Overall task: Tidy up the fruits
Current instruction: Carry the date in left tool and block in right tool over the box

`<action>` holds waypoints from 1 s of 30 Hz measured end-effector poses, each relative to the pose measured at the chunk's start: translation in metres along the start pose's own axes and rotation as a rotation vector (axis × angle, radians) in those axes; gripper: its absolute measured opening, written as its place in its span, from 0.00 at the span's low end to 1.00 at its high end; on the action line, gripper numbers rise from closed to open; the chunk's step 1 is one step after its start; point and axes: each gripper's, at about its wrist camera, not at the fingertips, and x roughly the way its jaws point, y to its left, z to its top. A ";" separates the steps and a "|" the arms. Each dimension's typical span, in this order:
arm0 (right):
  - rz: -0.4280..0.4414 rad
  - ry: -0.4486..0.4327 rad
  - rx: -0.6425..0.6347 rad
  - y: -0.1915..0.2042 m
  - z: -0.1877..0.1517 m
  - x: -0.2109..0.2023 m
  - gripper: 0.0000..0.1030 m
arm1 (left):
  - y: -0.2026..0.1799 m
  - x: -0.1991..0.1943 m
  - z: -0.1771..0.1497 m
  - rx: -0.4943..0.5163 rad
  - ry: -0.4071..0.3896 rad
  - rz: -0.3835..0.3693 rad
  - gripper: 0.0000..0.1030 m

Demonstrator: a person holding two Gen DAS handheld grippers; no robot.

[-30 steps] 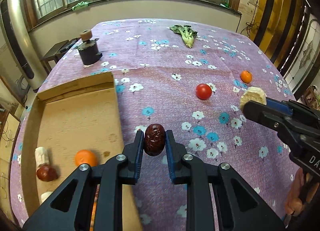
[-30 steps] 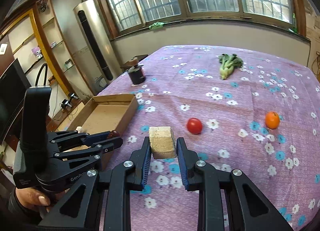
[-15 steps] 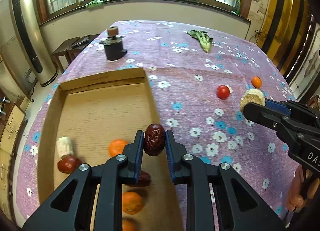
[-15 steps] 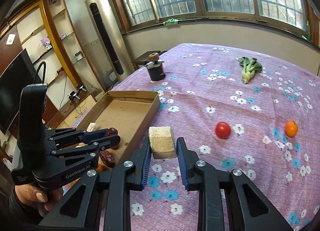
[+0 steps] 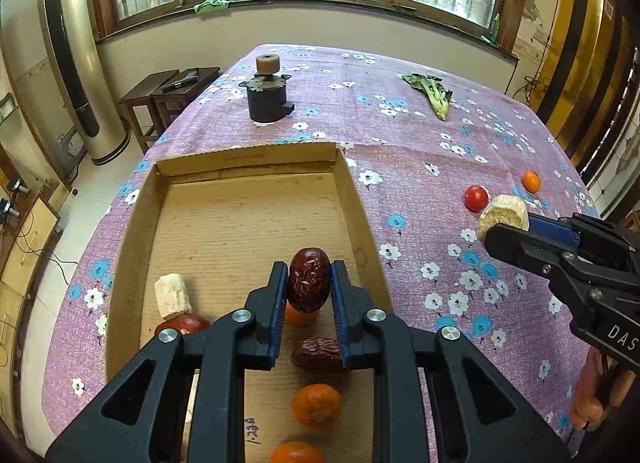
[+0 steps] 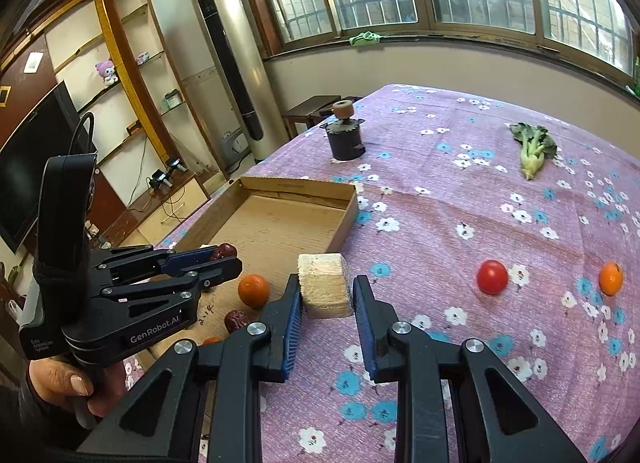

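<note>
Purple floral cloth [image 5: 420, 143] covers the table, with a cardboard box [image 5: 248, 223] at its left. Above the box, the left gripper [image 5: 309, 283] clamps a red date [image 5: 309, 279]; oranges [image 5: 316, 405] and another date lie inside. Beside the box, the right gripper [image 6: 326, 295] grasps a pale chunk [image 6: 324, 283]. Tomato [image 6: 492, 277] and orange [image 6: 610, 278] rest on cloth.

"GenRobot.AI" on the left hand-held gripper [image 6: 226, 257]; "DAS" on the right hand-held gripper [image 5: 505, 223]
</note>
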 end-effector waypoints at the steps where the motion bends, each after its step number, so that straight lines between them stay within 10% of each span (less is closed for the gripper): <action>1: 0.000 0.001 -0.003 0.001 0.001 0.001 0.25 | 0.001 0.000 0.000 -0.001 0.000 0.001 0.18; 30: 0.069 0.137 -0.056 0.052 0.037 0.112 0.25 | 0.097 0.051 0.034 -0.166 0.073 0.065 0.18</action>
